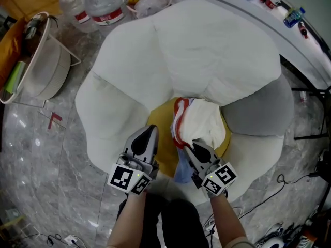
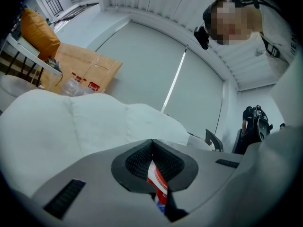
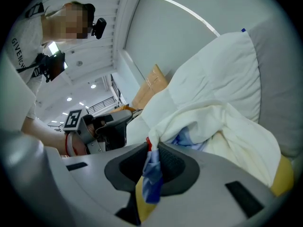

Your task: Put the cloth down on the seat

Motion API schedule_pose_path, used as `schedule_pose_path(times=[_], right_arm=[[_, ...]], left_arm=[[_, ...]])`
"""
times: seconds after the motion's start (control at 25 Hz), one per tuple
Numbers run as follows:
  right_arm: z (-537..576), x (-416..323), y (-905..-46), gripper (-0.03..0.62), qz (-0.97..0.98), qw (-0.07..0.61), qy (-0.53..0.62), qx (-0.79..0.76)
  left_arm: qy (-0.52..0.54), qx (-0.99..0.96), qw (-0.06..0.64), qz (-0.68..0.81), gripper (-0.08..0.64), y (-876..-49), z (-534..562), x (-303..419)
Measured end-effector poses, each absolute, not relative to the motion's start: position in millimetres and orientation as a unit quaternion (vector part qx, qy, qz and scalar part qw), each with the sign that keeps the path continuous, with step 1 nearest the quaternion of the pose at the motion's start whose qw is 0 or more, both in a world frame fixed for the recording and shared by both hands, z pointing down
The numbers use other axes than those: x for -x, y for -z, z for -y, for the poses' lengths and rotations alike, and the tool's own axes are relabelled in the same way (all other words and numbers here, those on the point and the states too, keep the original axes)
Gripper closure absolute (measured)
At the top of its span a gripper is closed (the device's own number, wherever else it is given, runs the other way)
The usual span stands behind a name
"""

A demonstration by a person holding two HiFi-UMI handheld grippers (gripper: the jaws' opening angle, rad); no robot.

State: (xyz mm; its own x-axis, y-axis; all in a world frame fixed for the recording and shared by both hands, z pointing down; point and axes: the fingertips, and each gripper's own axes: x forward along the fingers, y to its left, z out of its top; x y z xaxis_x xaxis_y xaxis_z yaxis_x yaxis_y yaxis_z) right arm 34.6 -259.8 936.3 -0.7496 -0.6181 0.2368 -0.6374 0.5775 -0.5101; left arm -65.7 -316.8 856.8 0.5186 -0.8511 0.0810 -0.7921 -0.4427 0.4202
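Observation:
A white cloth [image 1: 199, 120] with a red border and a blue part lies bunched on the yellow seat [image 1: 161, 141] of a white petal-shaped armchair [image 1: 207, 45]. My right gripper [image 1: 190, 146] is at the cloth's near edge. In the right gripper view its jaws [image 3: 152, 145] are shut on a blue and red fold, and the white cloth [image 3: 213, 122] spills out beyond them. My left gripper [image 1: 151, 130] hovers over the seat just left of the pile. In the left gripper view it [image 2: 152, 142] is shut, with a thin red-and-white strip of cloth [image 2: 157, 181] pinched between its pads.
A grey cushion [image 1: 258, 110] forms the chair's right arm. Two big water bottles [image 1: 103, 1] and a white wire-framed stand [image 1: 39, 61] stand on the marble floor to the left. Cables [image 1: 279, 185] lie on the floor at the right. A cardboard box [image 2: 85, 70] leans behind the chair.

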Motion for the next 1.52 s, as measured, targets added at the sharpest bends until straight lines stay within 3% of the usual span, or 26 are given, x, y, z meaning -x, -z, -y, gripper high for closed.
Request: schedule_pose_path(times=[0.68,0.96,1.24,1.52], right_arm=[[265,-27,-954,0.517,0.888,0.037,-0.305,-0.341],[257,-26,-941,0.431,0.896,0.057,-0.291,-0.331],[254,-39,-896,0.431,0.896,0.062,-0.279,-0.339],[256,-52,-832,0.528,0.892,0.043,-0.27,-0.36]], left_arm=[[0.078,-0.862,0.208,0.456,0.546,-858,323,45],[0.069,-0.867,0.213,0.446,0.546,-853,313,40],[0.074,-0.857,0.228,0.457,0.546,-829,292,49],[0.049,-0.868,0.229,0.437,0.546,-786,278,34]])
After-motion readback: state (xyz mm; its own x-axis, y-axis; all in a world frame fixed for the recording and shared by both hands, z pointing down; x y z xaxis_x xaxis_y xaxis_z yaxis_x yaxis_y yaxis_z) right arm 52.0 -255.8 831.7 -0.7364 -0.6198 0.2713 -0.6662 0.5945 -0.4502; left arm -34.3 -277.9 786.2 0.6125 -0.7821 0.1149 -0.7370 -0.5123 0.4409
